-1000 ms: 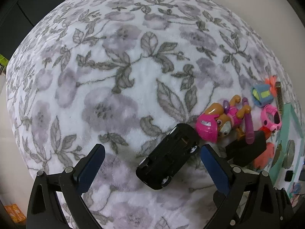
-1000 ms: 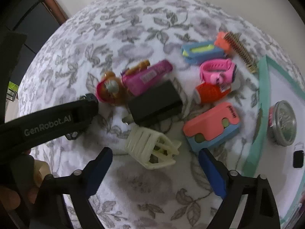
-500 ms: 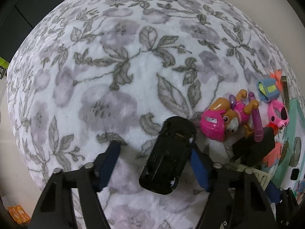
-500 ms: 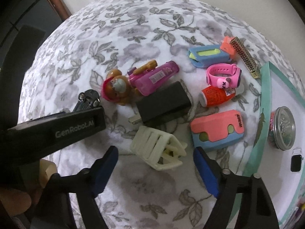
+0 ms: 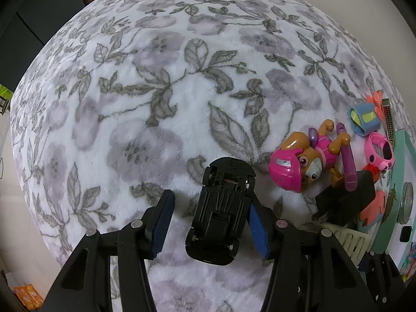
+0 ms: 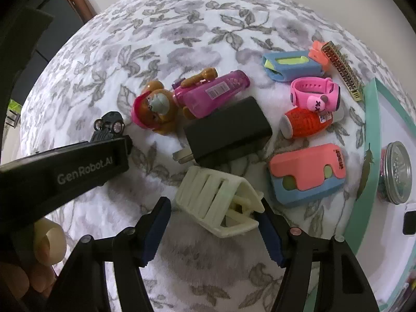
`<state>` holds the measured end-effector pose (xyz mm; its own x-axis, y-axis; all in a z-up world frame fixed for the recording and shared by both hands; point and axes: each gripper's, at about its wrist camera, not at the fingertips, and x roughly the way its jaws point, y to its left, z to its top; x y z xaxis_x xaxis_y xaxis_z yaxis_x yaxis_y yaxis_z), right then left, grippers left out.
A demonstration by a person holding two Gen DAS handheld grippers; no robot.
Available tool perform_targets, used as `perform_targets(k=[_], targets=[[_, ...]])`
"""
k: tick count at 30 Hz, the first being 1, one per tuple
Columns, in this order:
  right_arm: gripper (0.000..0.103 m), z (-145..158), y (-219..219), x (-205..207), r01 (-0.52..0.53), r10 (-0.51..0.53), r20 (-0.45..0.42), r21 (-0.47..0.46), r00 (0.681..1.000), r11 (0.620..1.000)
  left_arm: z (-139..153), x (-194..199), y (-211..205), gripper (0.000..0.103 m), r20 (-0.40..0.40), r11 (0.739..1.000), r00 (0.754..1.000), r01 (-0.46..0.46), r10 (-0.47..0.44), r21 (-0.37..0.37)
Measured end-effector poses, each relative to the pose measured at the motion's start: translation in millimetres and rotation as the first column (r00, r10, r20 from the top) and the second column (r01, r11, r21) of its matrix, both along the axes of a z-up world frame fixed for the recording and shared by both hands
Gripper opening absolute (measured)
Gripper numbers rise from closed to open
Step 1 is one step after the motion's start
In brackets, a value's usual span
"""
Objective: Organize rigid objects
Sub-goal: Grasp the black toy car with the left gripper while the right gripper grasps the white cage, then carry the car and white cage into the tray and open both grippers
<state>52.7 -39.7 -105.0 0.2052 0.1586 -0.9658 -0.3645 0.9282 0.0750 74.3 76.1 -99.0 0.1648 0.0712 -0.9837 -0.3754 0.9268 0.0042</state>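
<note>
Left gripper [image 5: 208, 223]: jaws closing, black toy car [image 5: 221, 210] lying upside down between them; right pad touches its side, left pad stands clear, no grip. Right gripper [image 6: 213, 223]: jaws closing around cream slatted rack [image 6: 218, 202]; right pad at its end, left pad just beside, not clamped. Farther on the floral blanket [image 5: 130, 104]: black charger [image 6: 228, 132], then pup figure [image 6: 153, 111], right of the car.

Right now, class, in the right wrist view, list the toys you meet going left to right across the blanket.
Black toy car → dog figure → black charger → orange ribbed toy → silver-lidded jar.
</note>
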Motion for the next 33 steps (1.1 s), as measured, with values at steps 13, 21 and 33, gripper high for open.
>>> perform_targets(k=[13, 21, 33], targets=[[0.059, 3, -12, 4, 0.031, -0.032, 0.014, 0.031, 0.999, 0.999, 2, -1, 3, 0.043, 0.011, 1.000, 1.000, 0.003, -0.003, -0.001], [0.059, 5, -20, 10, 0.039, -0.039, -0.001, 0.053, 0.999, 0.998, 10, 1, 8, 0.035, 0.016, 1.000, 1.000, -0.014, 0.014, -0.025], [0.059, 34, -43, 19, 0.048, -0.051, 0.022, 0.102, 0.998, 0.994, 64, 4, 22, 0.035, 0.167, 0.997, 0.984, -0.049, 0.059, -0.060]])
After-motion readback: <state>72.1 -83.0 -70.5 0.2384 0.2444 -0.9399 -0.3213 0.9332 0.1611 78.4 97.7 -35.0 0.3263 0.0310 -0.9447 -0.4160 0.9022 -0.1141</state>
